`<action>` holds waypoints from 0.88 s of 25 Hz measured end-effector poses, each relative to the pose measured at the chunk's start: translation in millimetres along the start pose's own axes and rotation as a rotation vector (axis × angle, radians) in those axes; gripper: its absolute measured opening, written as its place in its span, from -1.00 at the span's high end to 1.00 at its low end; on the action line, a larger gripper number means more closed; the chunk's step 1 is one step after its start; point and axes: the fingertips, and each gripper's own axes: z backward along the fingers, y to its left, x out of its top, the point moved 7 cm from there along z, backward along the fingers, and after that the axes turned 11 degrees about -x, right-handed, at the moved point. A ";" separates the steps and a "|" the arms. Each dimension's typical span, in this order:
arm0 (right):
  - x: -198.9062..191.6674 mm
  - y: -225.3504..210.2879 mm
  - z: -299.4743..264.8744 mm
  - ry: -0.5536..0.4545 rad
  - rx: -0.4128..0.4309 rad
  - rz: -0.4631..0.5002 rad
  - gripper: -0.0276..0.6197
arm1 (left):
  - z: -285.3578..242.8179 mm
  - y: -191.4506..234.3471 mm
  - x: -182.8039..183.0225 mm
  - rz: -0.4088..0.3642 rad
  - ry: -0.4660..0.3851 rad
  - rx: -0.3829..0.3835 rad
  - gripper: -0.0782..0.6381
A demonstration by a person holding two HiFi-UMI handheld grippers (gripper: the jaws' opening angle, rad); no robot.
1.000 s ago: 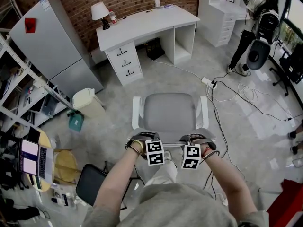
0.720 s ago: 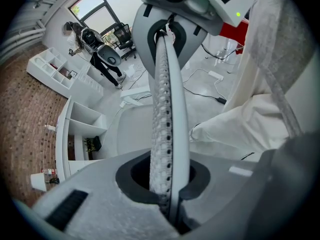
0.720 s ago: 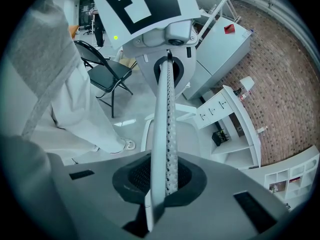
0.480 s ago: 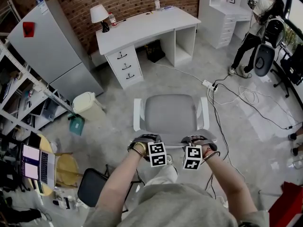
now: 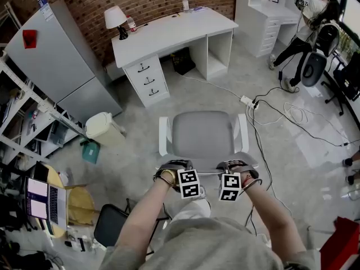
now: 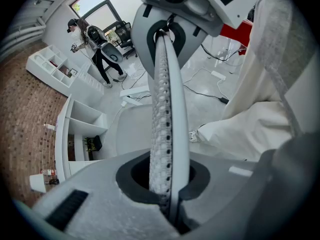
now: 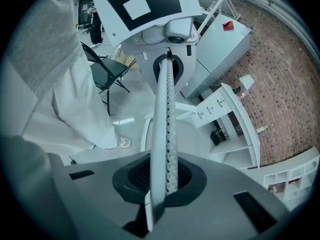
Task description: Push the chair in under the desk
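Tongs on both sides are pressed together with nothing showing between them: the left tongs (image 6: 165, 124) and the right tongs (image 7: 167, 134) each look like one thin closed strip. From the head view they seem to sit at the top edge of the chair's back, left hand (image 5: 170, 170) near the left corner and right hand (image 5: 239, 169) near the right, so neither hand is nearer. Whether the tips press on the back or only lean against it, I cannot tell.

The chair (image 5: 205, 134) stands on the bare floor just ahead of the tongs, its back toward the person, its seat and armrests pointing away toward the white surface (image 5: 169, 30). That surface is well apart from the chair, farther on and somewhat to the left. Its long axis runs slantwise against the brick wall, while the chair's front-to-back line points straight ahead. The open knee gap (image 5: 183, 58), between the drawers (image 5: 147, 75) and the open side compartment, therefore lies ahead and to the left. The push probably needs a leftward swing to square the seat with the gap. A power strip (image 5: 246, 99) and its cable lie on the floor to the right, near the path.
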 end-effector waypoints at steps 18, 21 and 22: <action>2.2 -38.8 -28.5 0.019 -0.023 0.007 0.87 | -2.8 48.6 -11.8 -0.014 -0.004 -0.006 0.71; 6.2 -43.2 -33.8 0.025 -0.029 0.006 0.87 | -3.2 55.4 -17.8 -0.023 -0.004 -0.005 0.71; 8.0 -44.7 -35.6 0.026 -0.030 0.006 0.87 | -3.1 57.5 -20.2 -0.025 -0.005 -0.005 0.71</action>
